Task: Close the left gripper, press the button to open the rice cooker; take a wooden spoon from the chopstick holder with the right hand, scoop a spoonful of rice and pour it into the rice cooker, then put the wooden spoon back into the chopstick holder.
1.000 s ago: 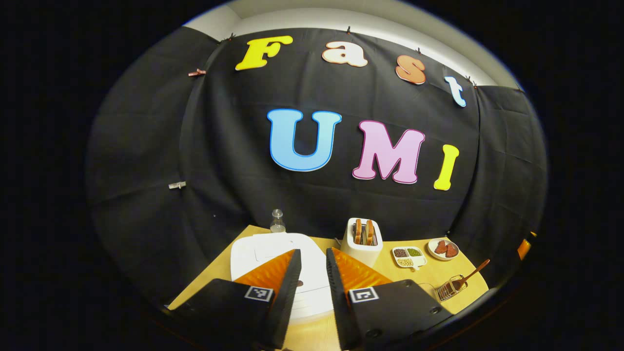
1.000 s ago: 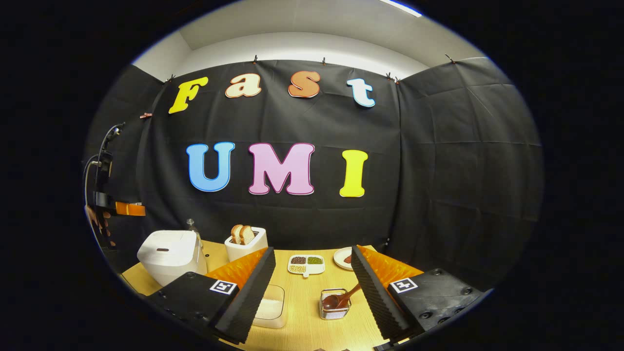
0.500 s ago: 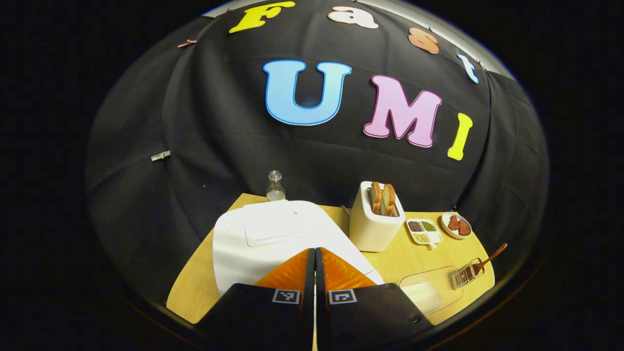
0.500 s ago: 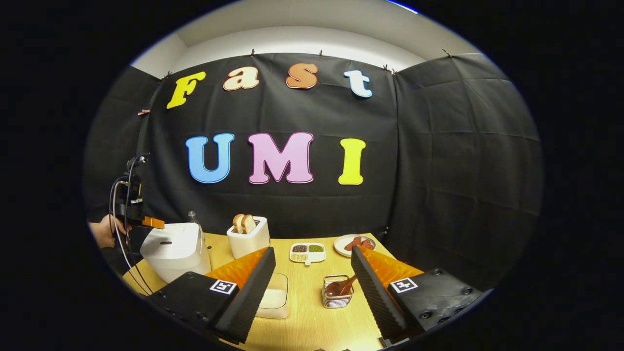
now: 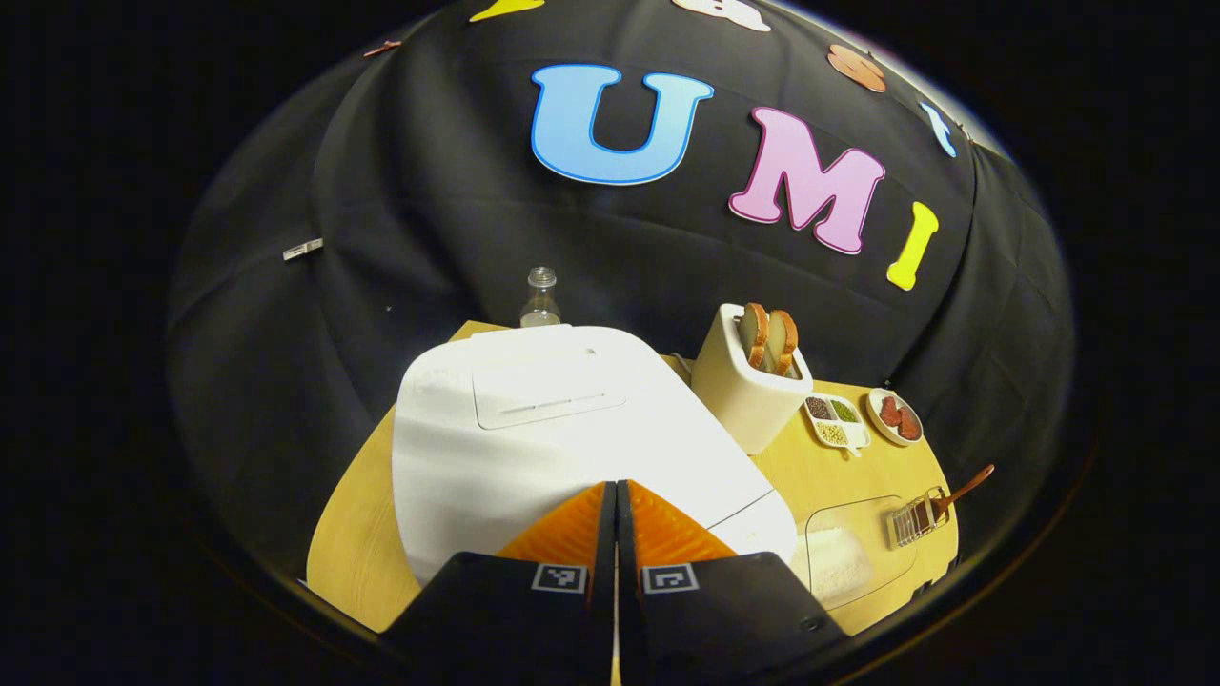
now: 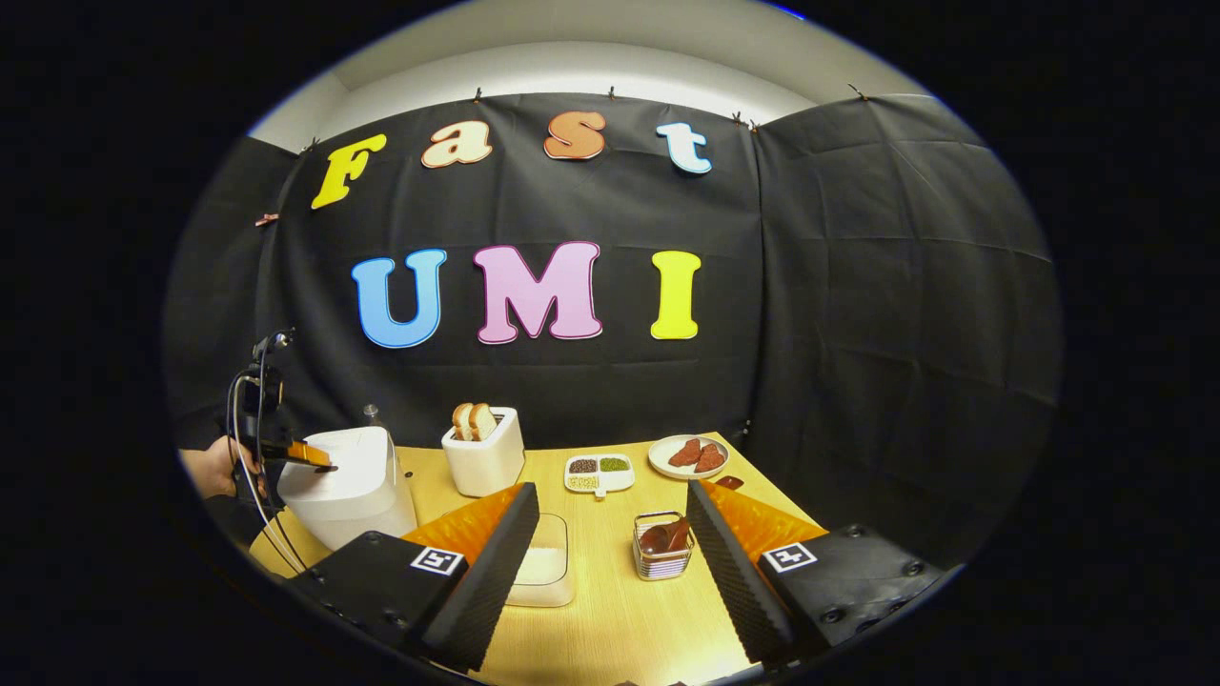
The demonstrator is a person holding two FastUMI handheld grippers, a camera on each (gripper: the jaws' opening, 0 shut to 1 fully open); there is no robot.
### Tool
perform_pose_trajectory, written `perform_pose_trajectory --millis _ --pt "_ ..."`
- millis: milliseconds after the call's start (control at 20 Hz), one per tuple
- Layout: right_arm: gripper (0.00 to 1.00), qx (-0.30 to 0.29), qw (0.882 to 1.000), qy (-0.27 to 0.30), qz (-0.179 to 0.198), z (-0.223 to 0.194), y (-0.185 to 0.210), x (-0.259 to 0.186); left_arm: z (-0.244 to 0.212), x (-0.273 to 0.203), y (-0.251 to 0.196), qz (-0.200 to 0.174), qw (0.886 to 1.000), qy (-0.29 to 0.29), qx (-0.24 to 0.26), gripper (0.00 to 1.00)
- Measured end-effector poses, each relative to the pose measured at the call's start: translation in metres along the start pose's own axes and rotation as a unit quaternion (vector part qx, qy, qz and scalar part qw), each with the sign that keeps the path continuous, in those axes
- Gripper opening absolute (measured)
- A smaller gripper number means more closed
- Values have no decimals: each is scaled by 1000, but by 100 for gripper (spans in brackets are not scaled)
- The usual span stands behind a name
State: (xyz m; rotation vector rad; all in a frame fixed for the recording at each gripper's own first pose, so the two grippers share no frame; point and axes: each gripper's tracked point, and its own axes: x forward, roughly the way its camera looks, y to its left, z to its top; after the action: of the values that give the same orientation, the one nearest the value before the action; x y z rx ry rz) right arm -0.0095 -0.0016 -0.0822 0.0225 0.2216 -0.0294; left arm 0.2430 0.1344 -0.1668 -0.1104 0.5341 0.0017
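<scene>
The first step is in hand. The left tongs [image 5: 615, 491] are closed on nothing, fingers flat against each other, and sit low over the front edge of the white rice cooker [image 5: 562, 429], whose lid is down. From the right gripper view, the same left tongs [image 6: 310, 455] reach in over the cooker's top near edge with a hand [image 6: 214, 467] behind them. The button itself is hidden under the fingertips, so I cannot tell whether they already touch it. The next move probably calls for a short, straight press down with the tips kept together, then a lift clear so the lid can swing up.

The right tongs [image 6: 610, 553] hang open and empty above the table [image 6: 610, 619], with the wire chopstick holder [image 6: 662, 557] between their fingers and a little ahead. The wooden spoon [image 5: 958, 491] stands in that holder. In the left gripper view its long axis slants up and to the right, handle end out of the holder and bowl down inside. In the right gripper view the spoon [image 6: 667, 536] is foreshortened and its lean is hard to read.

The clear rice container [image 6: 543, 567] lies just beside the holder, between it and the cooker. Fetching the spoon will likely need the right tongs to close across the handle.
</scene>
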Motion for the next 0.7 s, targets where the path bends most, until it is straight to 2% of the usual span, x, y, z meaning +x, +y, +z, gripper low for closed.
perform_pose_trajectory --millis 150,350,500,700 --pt "98 7 1000 6 -7 -8 6 -6 -7 1 0 0 1000 6 10 8" --pt "98 11 1000 19 -4 -17 16 -22 1 -2 -1 -8 1000 -16 12 8" --pt "98 -2 1000 15 -1 -17 10 -27 37 -27 -3 5 996 -85 11 8" --pt "98 19 1000 10 4 -11 -9 1 96 -86 -6 46 979 -199 -6 8"
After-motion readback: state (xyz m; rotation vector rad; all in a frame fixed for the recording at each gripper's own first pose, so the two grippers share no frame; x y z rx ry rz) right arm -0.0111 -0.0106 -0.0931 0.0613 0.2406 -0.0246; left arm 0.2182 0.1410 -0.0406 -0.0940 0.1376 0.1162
